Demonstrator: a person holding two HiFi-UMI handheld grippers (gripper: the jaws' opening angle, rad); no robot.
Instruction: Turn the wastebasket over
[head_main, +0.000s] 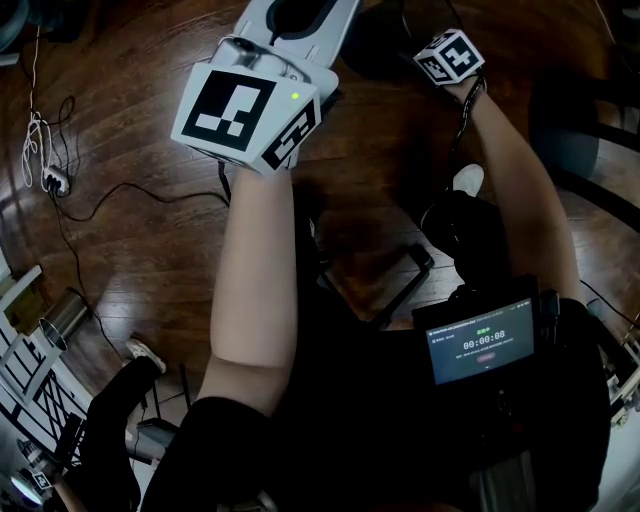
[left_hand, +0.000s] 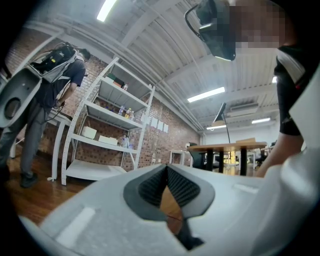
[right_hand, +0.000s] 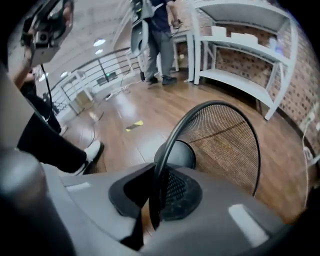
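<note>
The wastebasket (right_hand: 227, 145) is black wire mesh with a solid dark base (right_hand: 175, 154). In the right gripper view it hangs tilted over the wooden floor, its open mouth turned toward the camera. Its thin black rim (right_hand: 172, 137) runs down between the jaws of my right gripper (right_hand: 158, 175), which is shut on it. In the head view only that gripper's marker cube (head_main: 450, 57) shows, at the upper right. My left gripper (left_hand: 166, 170) points level into the room, away from the basket. Its ribbed pads (left_hand: 182, 187) meet at the tips with nothing between them.
White shelving (right_hand: 240, 75) stands against the brick wall, with a person (right_hand: 160, 35) beside it. A white shoe (right_hand: 92, 150) is near the basket and a yellow tape mark (right_hand: 134, 125) lies on the floor. Cables and a power strip (head_main: 50, 180) lie at the left.
</note>
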